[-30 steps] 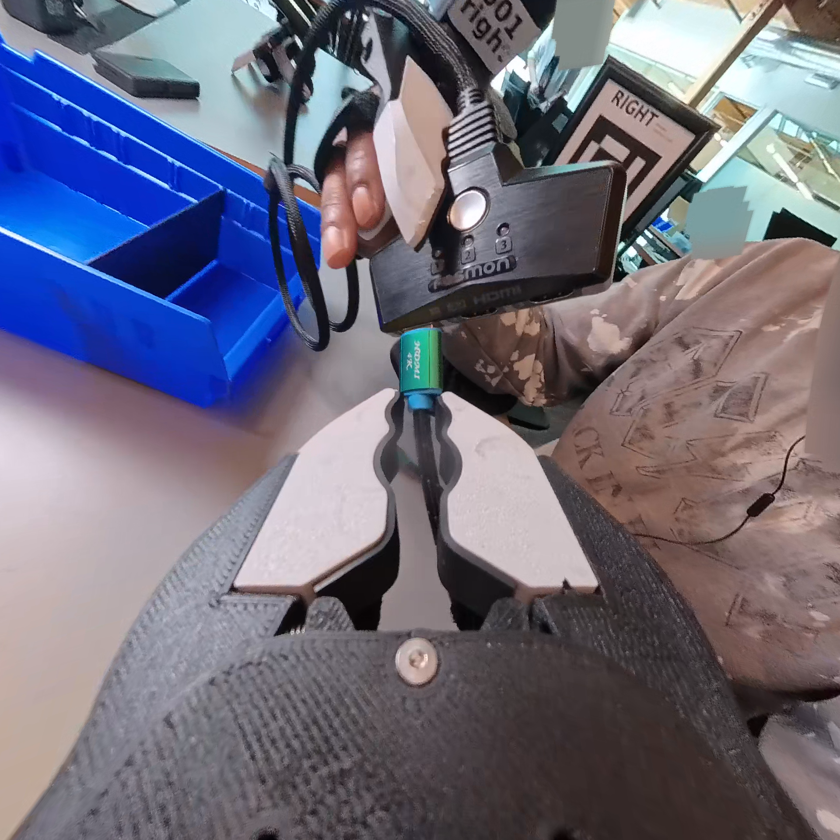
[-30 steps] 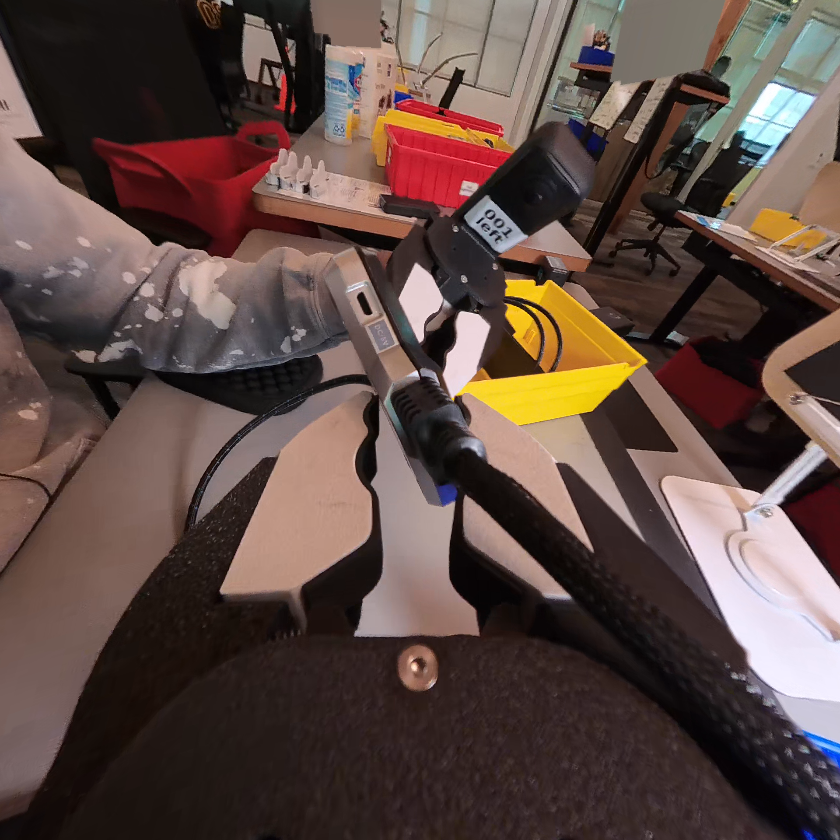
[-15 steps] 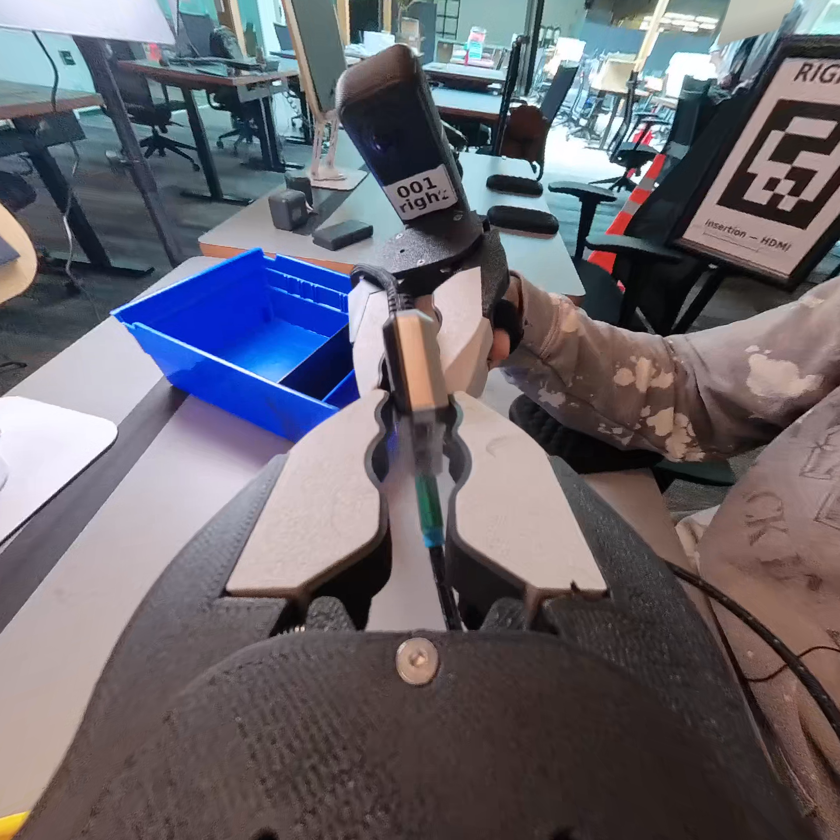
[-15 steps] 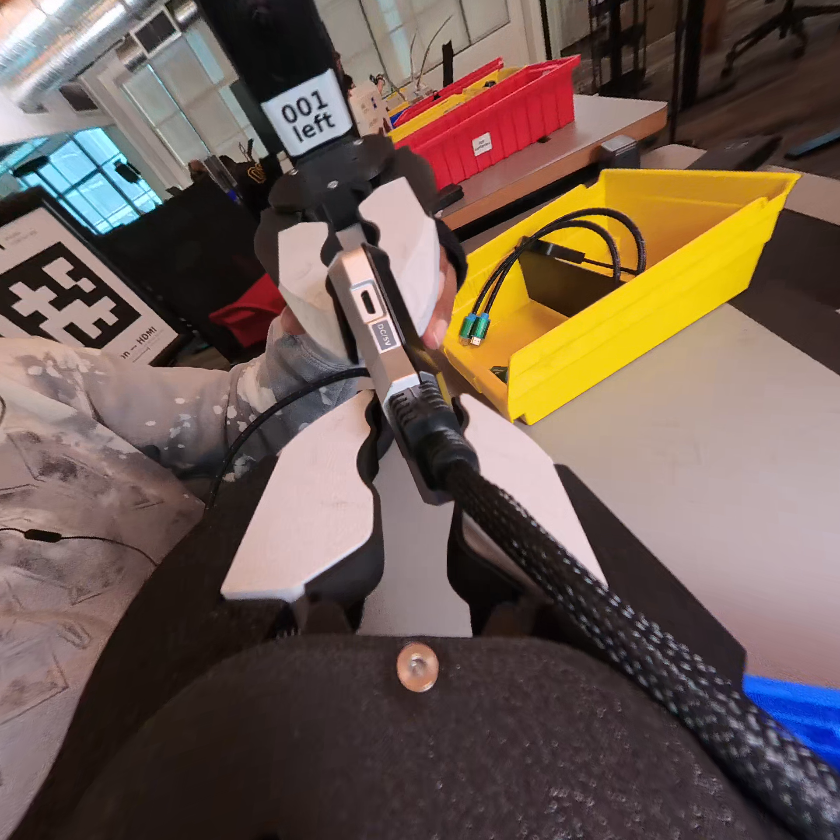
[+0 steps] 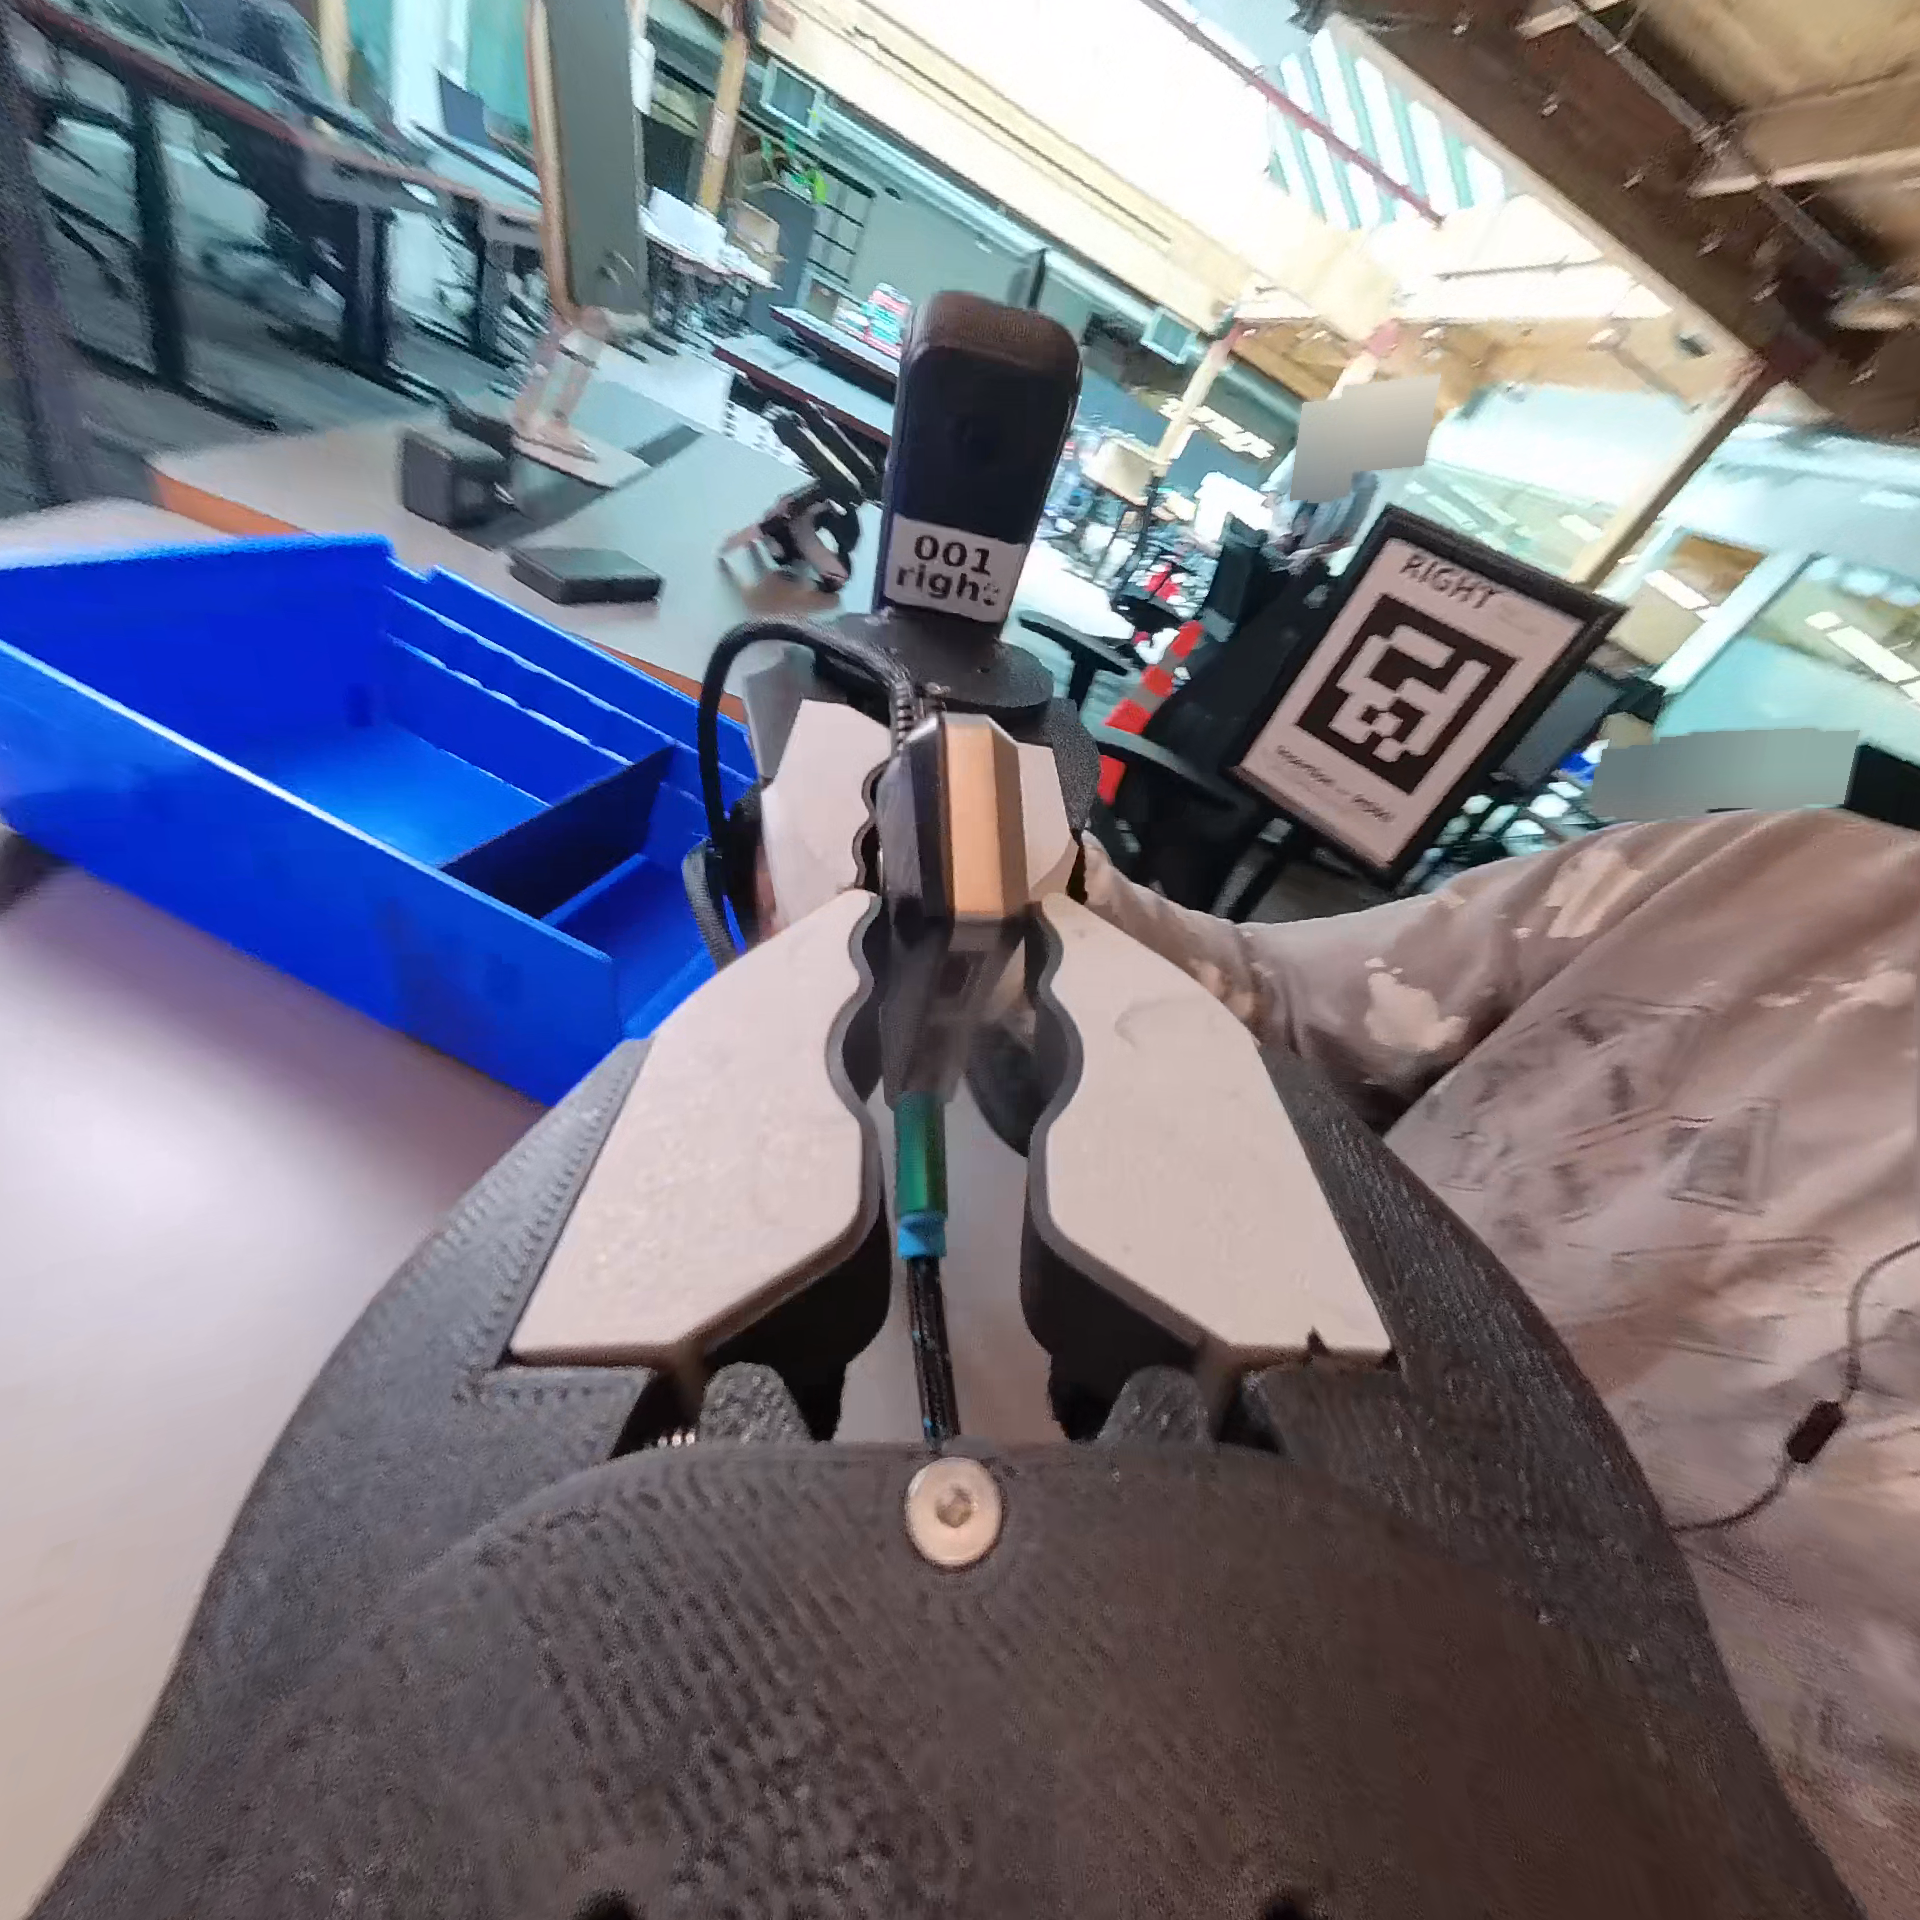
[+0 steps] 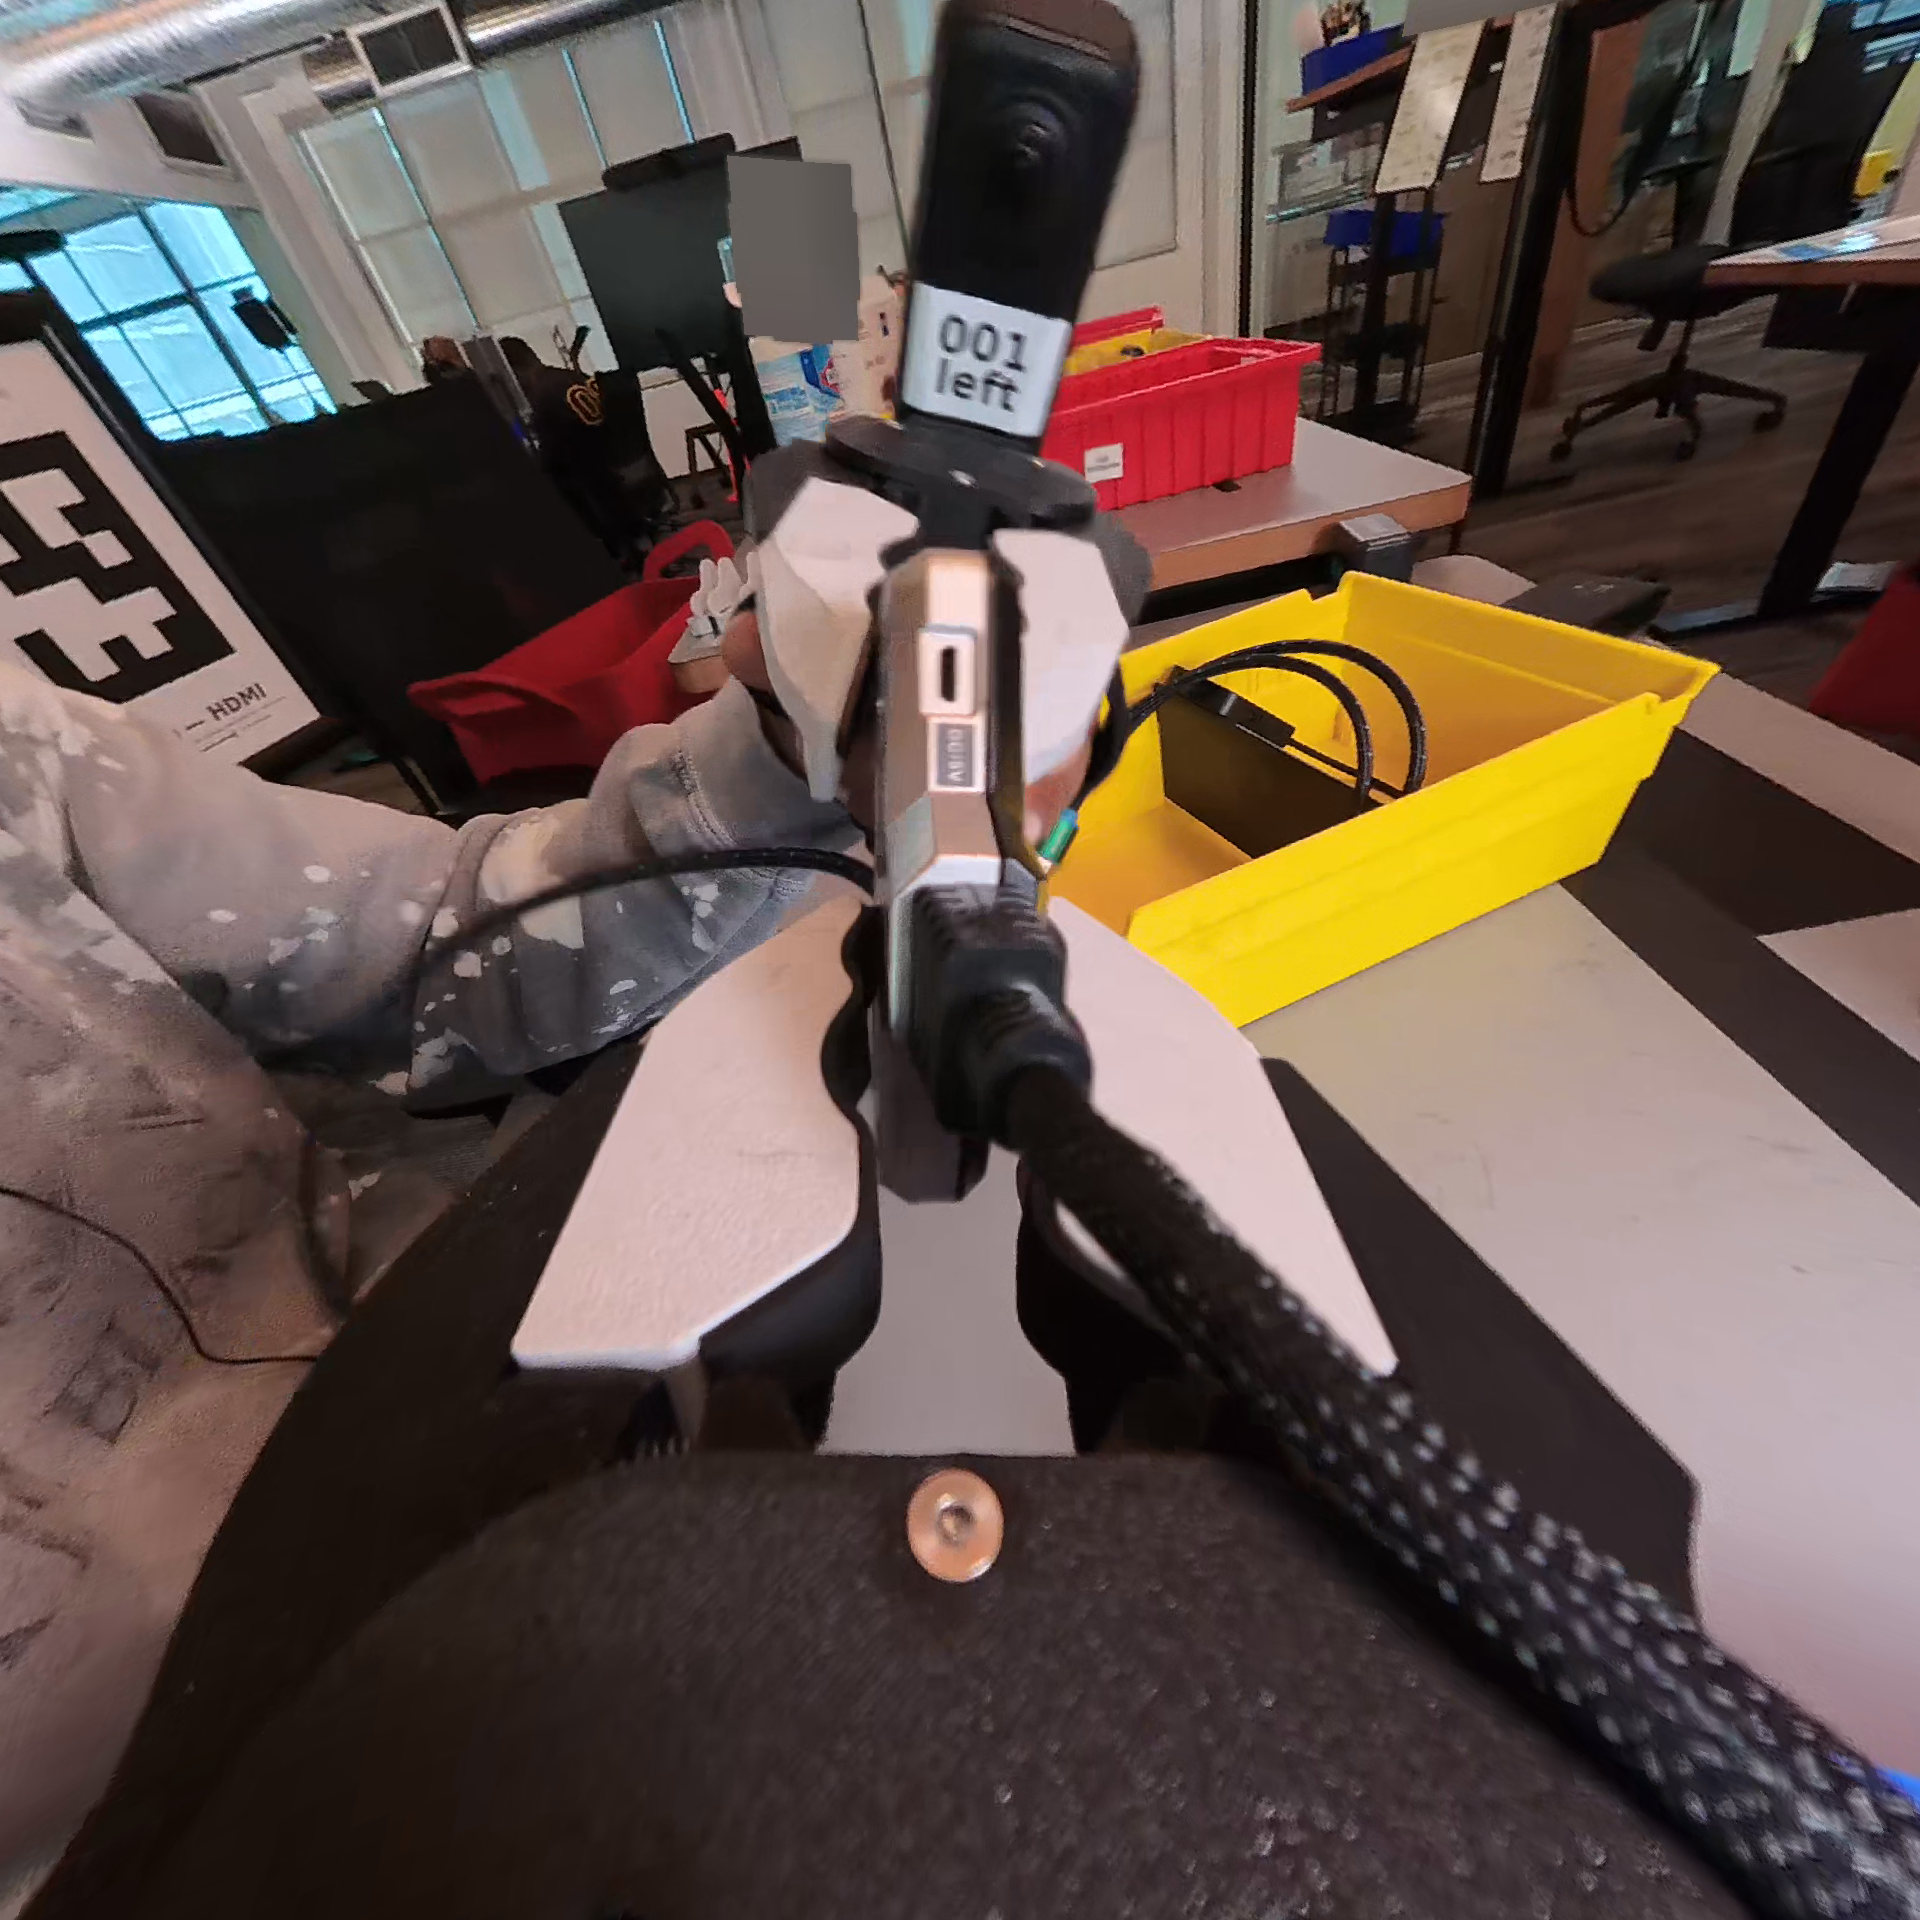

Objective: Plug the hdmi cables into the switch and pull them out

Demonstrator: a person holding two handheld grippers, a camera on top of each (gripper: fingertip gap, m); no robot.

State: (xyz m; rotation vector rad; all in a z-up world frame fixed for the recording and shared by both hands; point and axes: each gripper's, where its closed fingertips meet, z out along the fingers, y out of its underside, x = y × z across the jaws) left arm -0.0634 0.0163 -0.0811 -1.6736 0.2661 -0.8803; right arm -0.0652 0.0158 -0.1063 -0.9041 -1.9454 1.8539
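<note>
At the centre of the left wrist view we see the switch (image 5: 961,831) edge-on and held in the air, a slim dark and silver box. Our right gripper (image 5: 914,821) faces us from behind it, its pale fingers (image 5: 816,790) closed on the switch's far end, with a black camera standing upright above it. Our left gripper (image 5: 951,997) has its fingers spread; the near end of the switch sits in the gap between their tips, and we cannot tell whether they touch it. A green HDMI plug (image 5: 920,1158) runs down from the switch's near end, and its thin black cable passes along the gap toward the lower part of the frame. A blue bin (image 5: 312,862) lies on the table (image 5: 208,1195) at the left.

In the right wrist view the switch (image 6: 940,790) stands at the centre, and a thick braided cable (image 6: 1351,1423) leaves it toward the lower right. The right gripper (image 6: 951,997) clamps the switch near that cable's plug. The left gripper (image 6: 935,644) is behind the switch. A yellow bin (image 6: 1382,852) with coiled black cables sits at the right.
</note>
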